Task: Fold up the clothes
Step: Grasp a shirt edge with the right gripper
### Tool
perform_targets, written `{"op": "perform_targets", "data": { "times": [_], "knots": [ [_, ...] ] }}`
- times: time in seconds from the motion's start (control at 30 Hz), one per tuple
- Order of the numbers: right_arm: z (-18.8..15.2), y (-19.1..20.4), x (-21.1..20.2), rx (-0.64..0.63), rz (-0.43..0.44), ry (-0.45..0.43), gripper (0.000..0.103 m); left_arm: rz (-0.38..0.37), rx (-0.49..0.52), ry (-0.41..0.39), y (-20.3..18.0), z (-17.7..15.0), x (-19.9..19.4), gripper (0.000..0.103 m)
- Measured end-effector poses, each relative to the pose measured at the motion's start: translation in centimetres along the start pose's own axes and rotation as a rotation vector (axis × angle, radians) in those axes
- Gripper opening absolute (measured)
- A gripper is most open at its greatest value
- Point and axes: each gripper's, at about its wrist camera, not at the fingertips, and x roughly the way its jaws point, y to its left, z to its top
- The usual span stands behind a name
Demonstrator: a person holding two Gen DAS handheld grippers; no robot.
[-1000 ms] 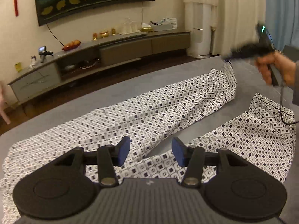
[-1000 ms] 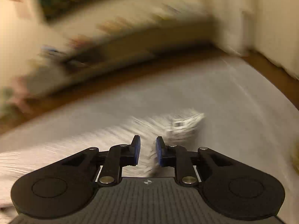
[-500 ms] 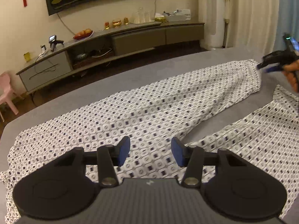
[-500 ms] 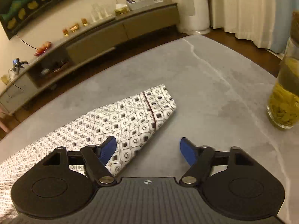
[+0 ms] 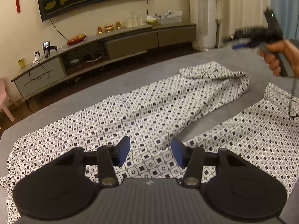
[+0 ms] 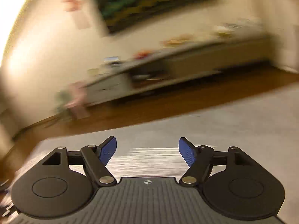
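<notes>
White trousers with a black geometric print (image 5: pixel 149 115) lay across the grey counter (image 5: pixel 130 78), legs spread apart toward its right edge. Half a second earlier the far leg lay straight – now its cuff end (image 5: pixel 214 72) was turned back and bunched. Right gripper (image 6: pixel 147 151) – fingers wide, empty, raised off the cloth, view blurred. Left gripper (image 5: pixel 150 151) hovered over the crotch region, fingers moderately wide, holding nothing. Judgement: leg released; fold incomplete, legs unaligned.

Cream wall (image 5: pixel 28 31) w/ low grey TV cabinet (image 5: pixel 119 44), wood floor (image 5: pixel 104 78), curtains (image 5: pixel 243 3) right.
</notes>
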Motion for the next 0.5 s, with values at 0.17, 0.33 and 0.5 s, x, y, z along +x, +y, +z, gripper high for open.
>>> {"op": "perform_targets", "data": {
  "times": [0.17, 0.33, 0.5],
  "knots": [
    [-2.1, -1.3, 3.8, -0.077, -0.065, 0.128, 0.073, 0.014, 0.009, 0.002, 0.4, -0.2, 0.2, 0.053],
    [-3.0, 2.6, 5.8, -0.310, -0.068, 0.094, 0.067, 0.148, -0.140, 0.068, 6.3, -1.4, 3.2, 0.053],
    [-4.1, 5.1, 8.0, -0.419, -0.071, 0.126, 0.066, 0.294, -0.304, 0.141, 12.7, -2.7, 6.4, 0.051]
  ]
}}
